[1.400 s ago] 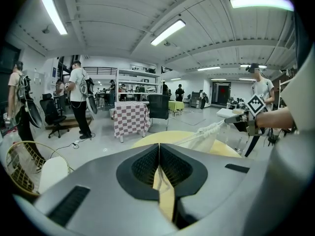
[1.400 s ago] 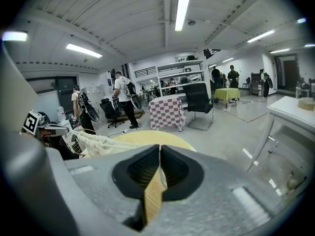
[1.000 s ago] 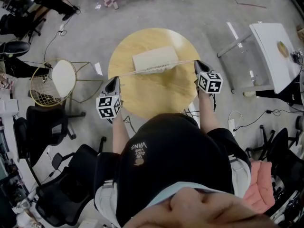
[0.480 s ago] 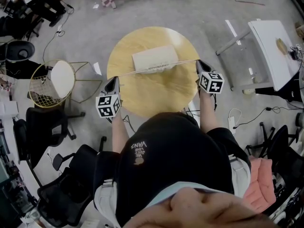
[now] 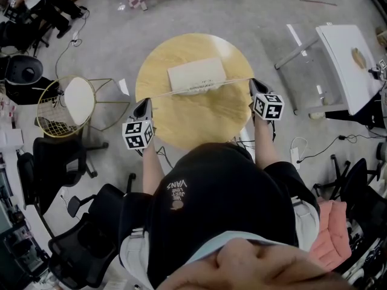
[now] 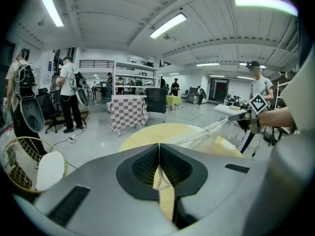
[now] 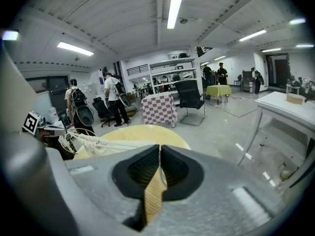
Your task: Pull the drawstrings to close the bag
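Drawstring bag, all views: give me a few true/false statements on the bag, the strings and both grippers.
1. The bag lies on the round table. True.
2. The left gripper is open and empty. False: its jaws are closed on the left drawstring.
3. The right gripper is clamped on the right drawstring. True.
4. Both strings hang slack off the table edge. False: in the head view they run taut in a nearly straight line from the bag out to a gripper on each side.
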`<act>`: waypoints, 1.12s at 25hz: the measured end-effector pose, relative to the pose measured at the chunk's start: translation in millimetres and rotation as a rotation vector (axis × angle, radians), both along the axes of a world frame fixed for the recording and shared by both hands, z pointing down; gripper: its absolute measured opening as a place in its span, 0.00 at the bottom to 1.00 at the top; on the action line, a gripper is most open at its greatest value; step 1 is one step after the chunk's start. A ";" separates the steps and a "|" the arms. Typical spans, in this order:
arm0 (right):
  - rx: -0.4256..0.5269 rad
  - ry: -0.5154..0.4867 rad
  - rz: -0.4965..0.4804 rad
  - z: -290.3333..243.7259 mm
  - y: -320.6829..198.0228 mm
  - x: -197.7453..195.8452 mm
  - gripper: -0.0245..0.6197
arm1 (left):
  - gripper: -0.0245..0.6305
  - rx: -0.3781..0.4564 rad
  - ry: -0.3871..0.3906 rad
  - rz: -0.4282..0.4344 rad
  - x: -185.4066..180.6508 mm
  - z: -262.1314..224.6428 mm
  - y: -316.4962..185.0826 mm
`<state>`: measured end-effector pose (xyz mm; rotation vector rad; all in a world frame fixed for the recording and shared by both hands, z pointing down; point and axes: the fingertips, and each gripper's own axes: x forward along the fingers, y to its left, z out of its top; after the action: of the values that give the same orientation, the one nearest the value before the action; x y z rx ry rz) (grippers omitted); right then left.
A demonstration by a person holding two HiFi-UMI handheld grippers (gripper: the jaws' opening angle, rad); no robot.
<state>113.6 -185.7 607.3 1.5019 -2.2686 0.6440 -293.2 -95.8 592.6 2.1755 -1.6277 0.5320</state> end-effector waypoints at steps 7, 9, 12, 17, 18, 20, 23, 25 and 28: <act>-0.045 0.022 -0.023 21.5 10.7 -1.7 0.05 | 0.06 -0.035 0.010 -0.011 0.3 19.2 7.9; -0.059 0.019 -0.016 26.9 13.7 0.3 0.05 | 0.06 -0.043 0.018 -0.011 1.9 25.1 9.2; -0.077 0.016 -0.011 36.2 18.3 -0.9 0.05 | 0.06 -0.053 0.031 -0.022 1.0 34.4 12.1; -0.098 0.006 -0.015 51.3 27.3 -2.6 0.05 | 0.07 -0.070 0.042 -0.050 0.7 47.9 18.4; -0.105 0.006 -0.014 55.1 29.8 -1.8 0.05 | 0.07 -0.074 0.044 -0.053 1.7 50.9 19.8; -0.120 0.010 -0.014 63.4 35.8 -1.5 0.05 | 0.07 -0.085 0.048 -0.062 2.4 58.3 23.9; -0.144 0.020 -0.016 74.4 44.6 -1.9 0.05 | 0.07 -0.098 0.061 -0.080 2.6 68.3 30.4; -0.160 0.026 -0.018 80.6 49.2 -0.5 0.05 | 0.07 -0.107 0.068 -0.086 4.2 73.4 33.1; -0.186 0.029 -0.015 89.6 55.8 3.0 0.05 | 0.07 -0.119 0.071 -0.092 7.7 79.7 35.2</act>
<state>116.6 -129.9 696.8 1.3958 -2.1309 0.7999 -285.6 -60.6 672.3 2.0010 -1.6075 0.5047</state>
